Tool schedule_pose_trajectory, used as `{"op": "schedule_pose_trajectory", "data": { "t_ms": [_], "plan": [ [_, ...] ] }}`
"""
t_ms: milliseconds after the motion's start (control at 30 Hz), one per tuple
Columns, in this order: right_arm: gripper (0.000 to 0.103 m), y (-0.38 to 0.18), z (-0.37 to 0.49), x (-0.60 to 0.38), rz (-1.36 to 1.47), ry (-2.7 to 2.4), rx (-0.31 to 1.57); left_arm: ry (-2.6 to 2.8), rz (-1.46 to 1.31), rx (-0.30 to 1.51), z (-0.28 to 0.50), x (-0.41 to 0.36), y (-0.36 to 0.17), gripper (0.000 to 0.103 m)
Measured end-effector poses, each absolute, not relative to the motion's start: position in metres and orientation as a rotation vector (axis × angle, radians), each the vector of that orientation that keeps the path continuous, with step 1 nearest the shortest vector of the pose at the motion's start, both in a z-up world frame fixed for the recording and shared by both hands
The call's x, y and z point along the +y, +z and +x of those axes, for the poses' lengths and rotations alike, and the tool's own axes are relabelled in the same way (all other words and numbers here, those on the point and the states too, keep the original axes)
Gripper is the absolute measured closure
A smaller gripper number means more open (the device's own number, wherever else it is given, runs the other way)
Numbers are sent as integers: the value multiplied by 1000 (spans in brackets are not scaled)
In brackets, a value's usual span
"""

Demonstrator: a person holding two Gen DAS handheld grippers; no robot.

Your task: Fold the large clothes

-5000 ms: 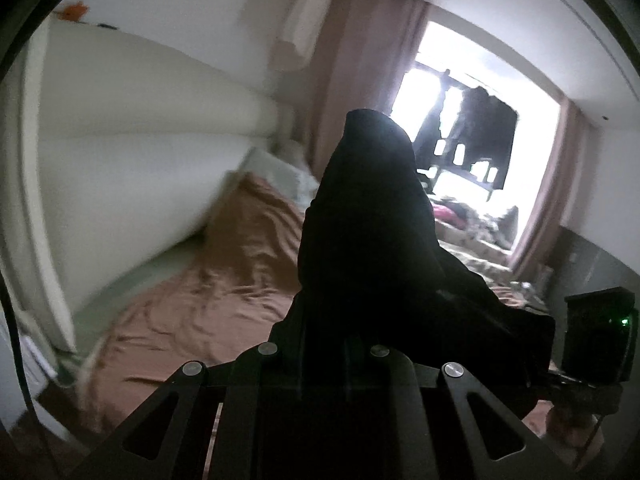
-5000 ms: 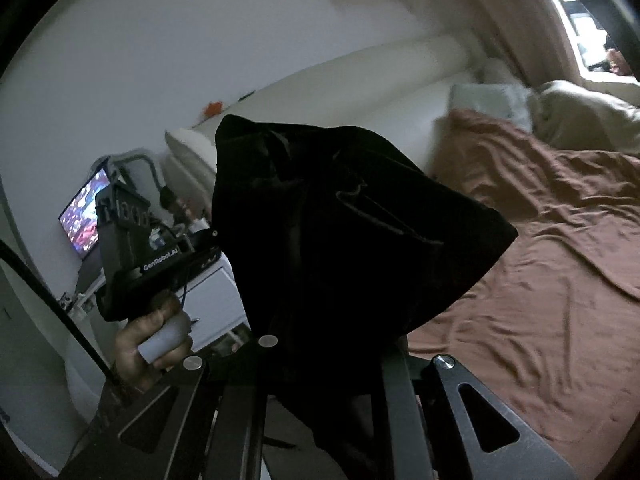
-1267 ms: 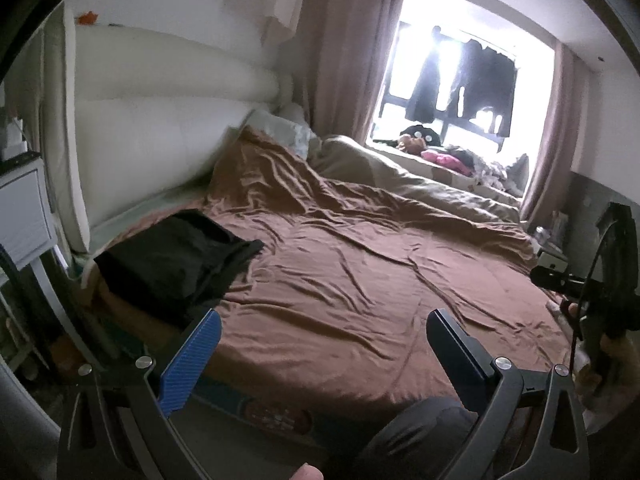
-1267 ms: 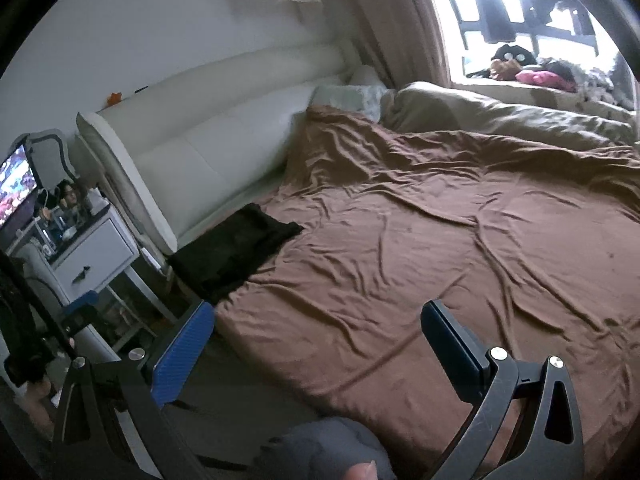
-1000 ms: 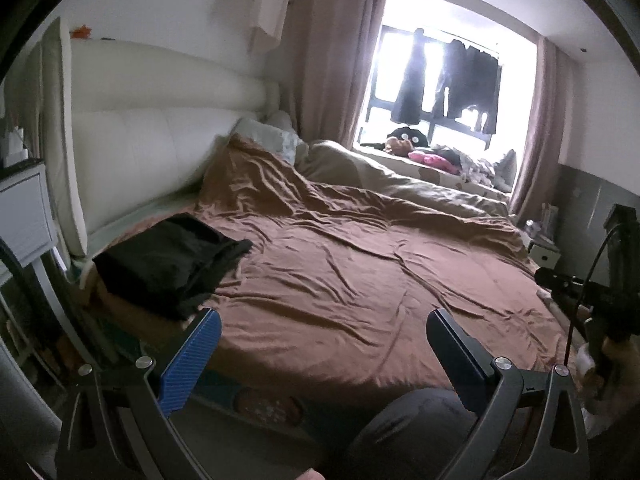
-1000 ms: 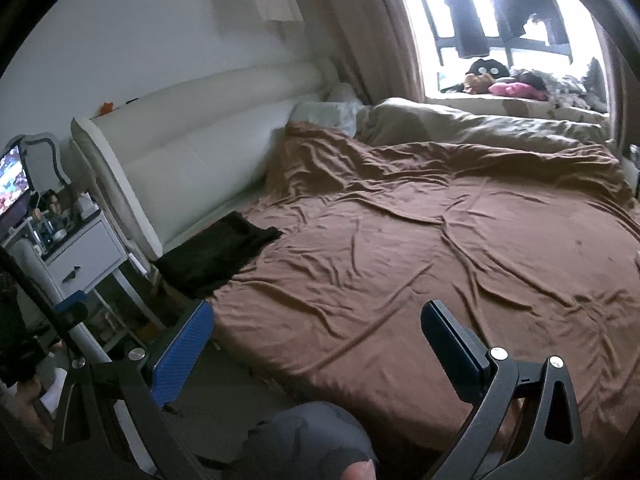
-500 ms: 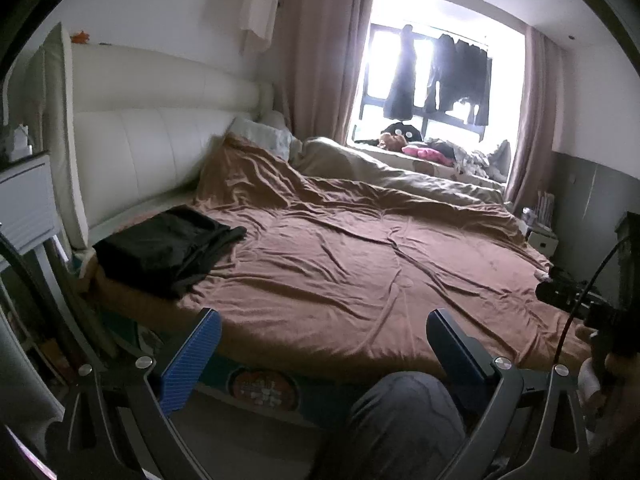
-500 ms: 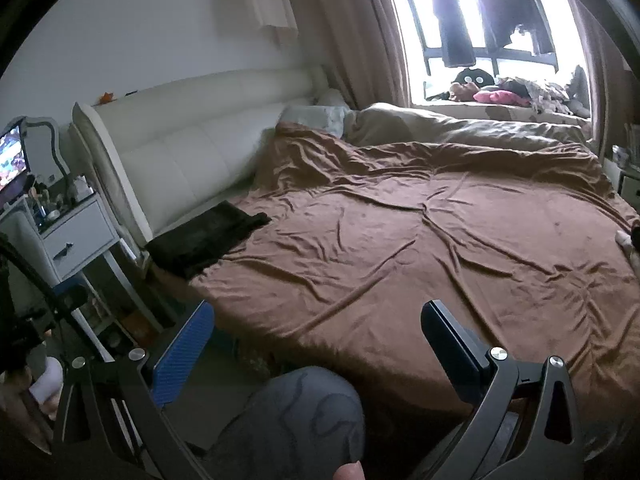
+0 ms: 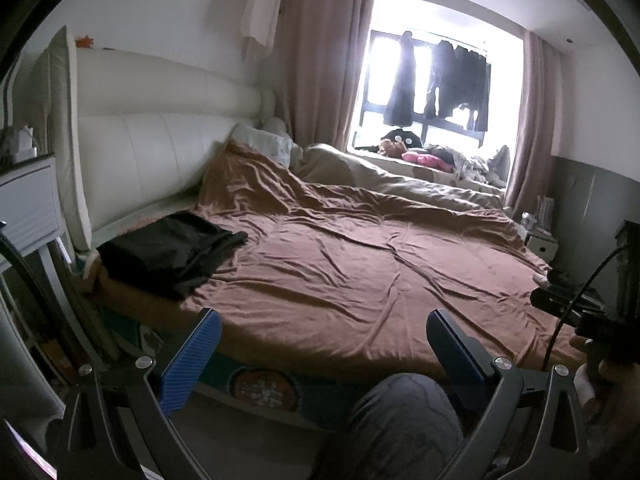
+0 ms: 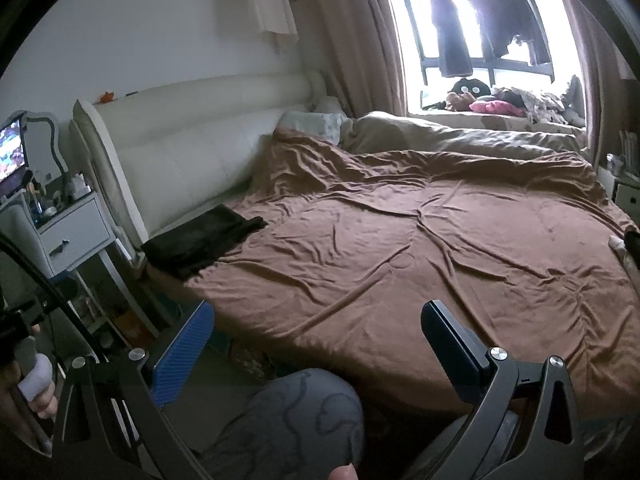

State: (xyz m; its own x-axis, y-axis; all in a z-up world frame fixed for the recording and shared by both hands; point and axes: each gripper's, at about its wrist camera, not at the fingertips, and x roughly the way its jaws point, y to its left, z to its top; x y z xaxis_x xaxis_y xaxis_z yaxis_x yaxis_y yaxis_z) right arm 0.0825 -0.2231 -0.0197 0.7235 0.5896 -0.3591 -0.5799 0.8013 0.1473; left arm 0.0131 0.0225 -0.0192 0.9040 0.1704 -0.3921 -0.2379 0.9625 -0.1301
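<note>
A black garment (image 9: 168, 250) lies on the brown bedspread (image 9: 360, 272), near the cream headboard (image 9: 160, 140). Beside the bedspread, grey patterned trousers (image 10: 296, 420); dusty-pink curtains (image 9: 320, 60) beyond it.

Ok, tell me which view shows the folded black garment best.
The left wrist view: the folded black garment looks larger and nearer there, its layered edges visible on the brown bedspread. The right wrist view shows it smaller and flatter.

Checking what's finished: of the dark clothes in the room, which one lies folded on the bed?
The black garment at the bed's corner by the headboard, lying flat on the brown cover. The other dark clothes hang at the window.
</note>
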Motion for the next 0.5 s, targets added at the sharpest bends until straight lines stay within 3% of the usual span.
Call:
{"op": "schedule_pose_trajectory", "data": {
  "t_ms": [500],
  "plan": [
    [0, -21, 80, -230, 37, 641, 396, 208, -172, 384, 6, 23, -16, 0]
  ]
}}
